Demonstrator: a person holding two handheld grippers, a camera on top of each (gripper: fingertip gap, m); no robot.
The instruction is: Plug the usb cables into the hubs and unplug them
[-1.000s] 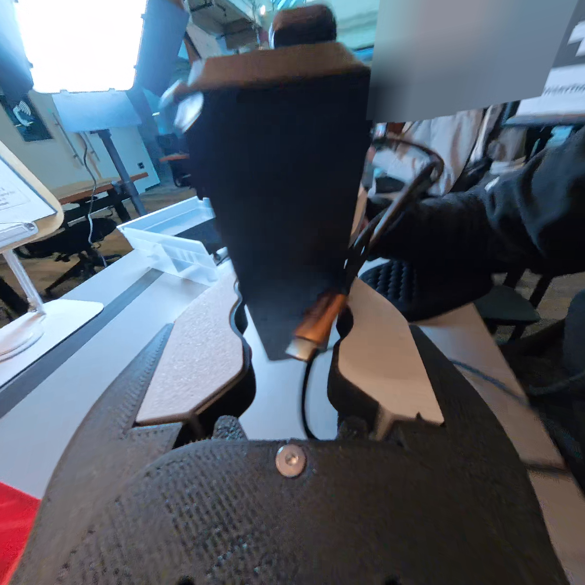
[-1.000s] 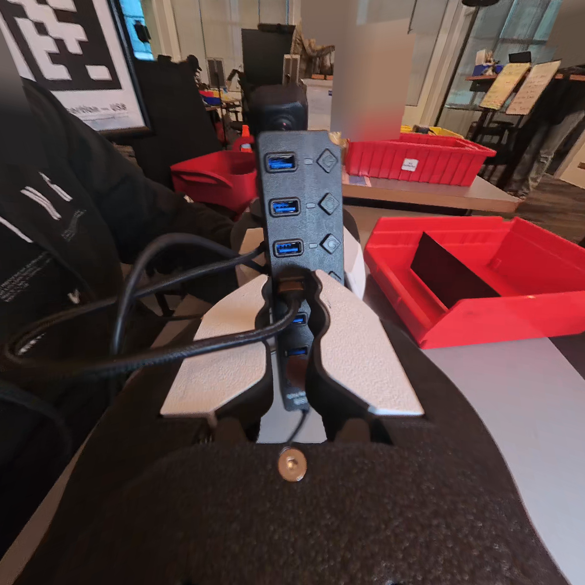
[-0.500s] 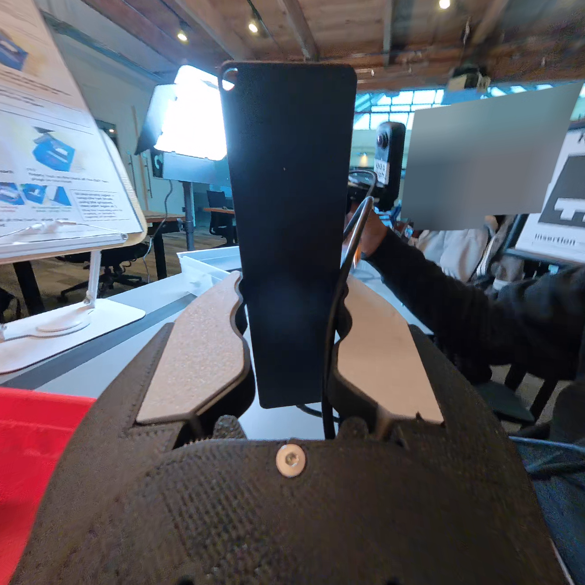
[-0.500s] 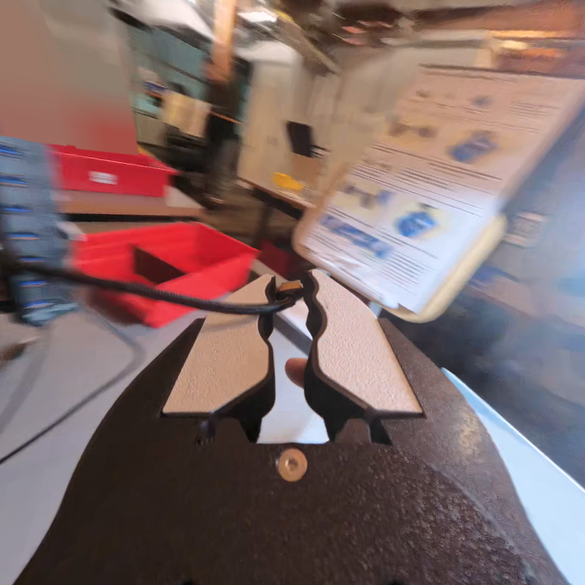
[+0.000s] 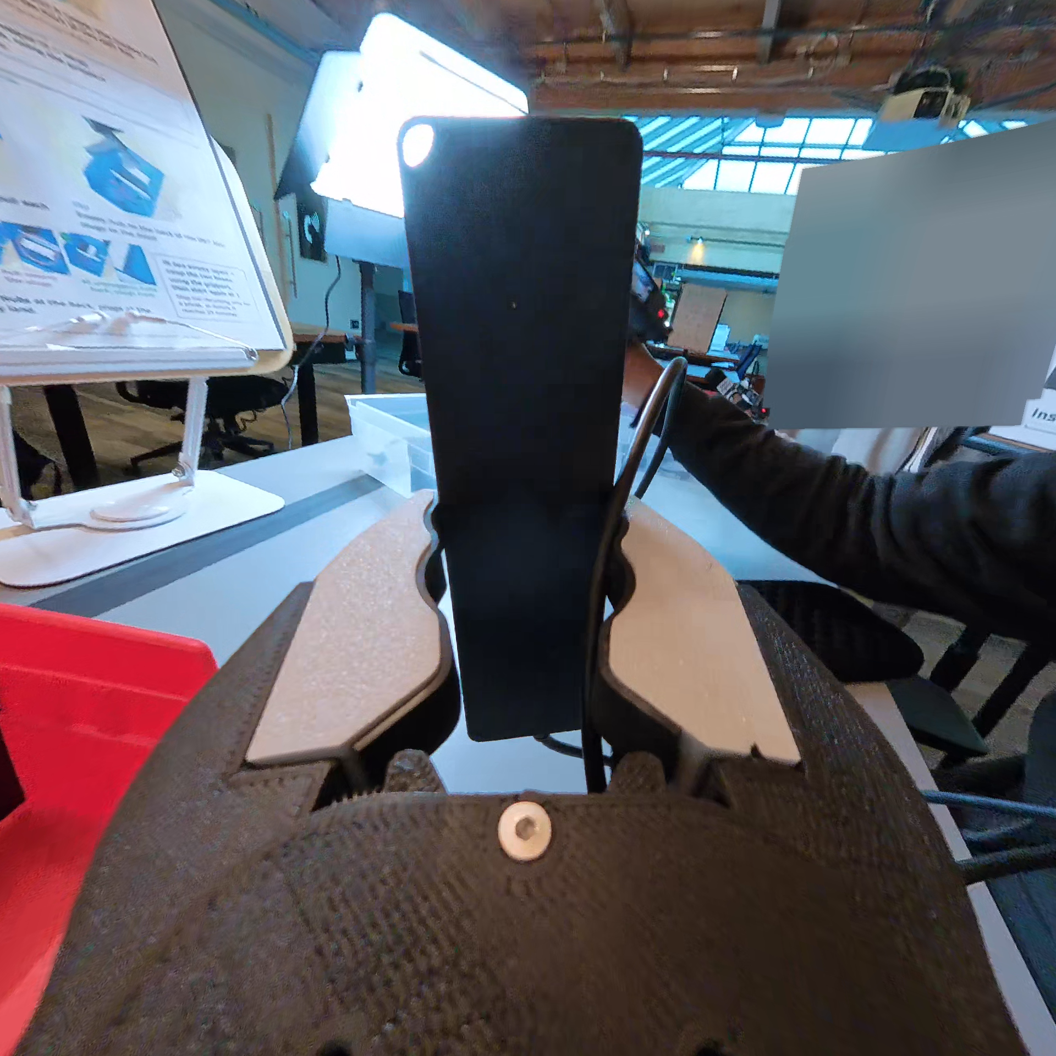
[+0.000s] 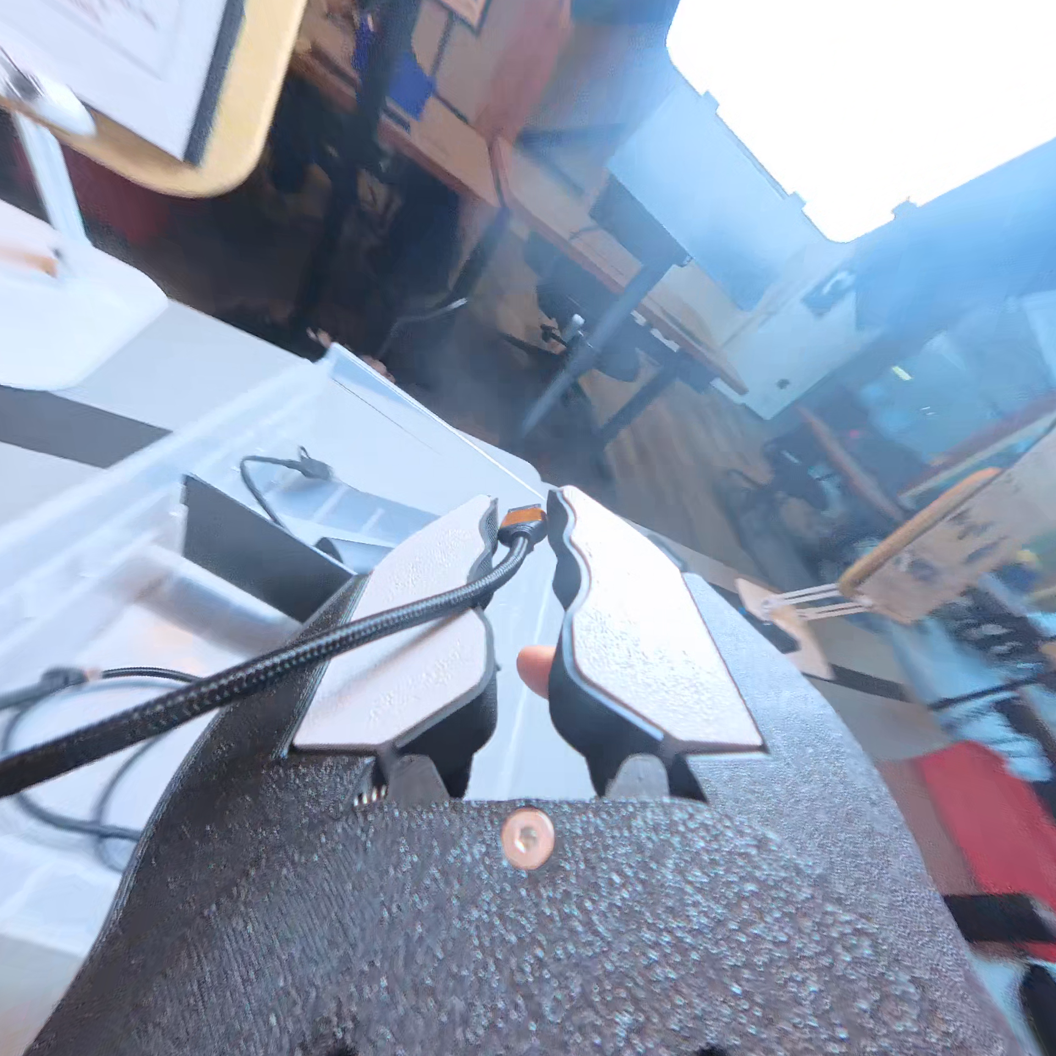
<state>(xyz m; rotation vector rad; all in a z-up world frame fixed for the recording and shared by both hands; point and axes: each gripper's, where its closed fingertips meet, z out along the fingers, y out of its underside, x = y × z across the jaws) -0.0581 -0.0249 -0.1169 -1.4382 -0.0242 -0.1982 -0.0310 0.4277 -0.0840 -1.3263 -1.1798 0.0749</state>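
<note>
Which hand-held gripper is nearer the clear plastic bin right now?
Right. The right hand-held gripper, gripping the orange-tipped USB plug, hangs just beside the clear bin. The left hand-held gripper, clamped on the black hub, sits farther back from it.

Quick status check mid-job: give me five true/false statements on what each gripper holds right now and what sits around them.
1. The left gripper is clamped on the black hub, which stands upright. True.
2. The hub's port side faces the left wrist camera. False: only its plain black back shows.
3. The right gripper holds the braided cable by its orange-collared plug. True.
4. That plug is seated in a hub port. False: it is free in the air, with no hub near it in the right wrist view.
5. A red bin sits at the lower left of the left wrist view. True.
</note>
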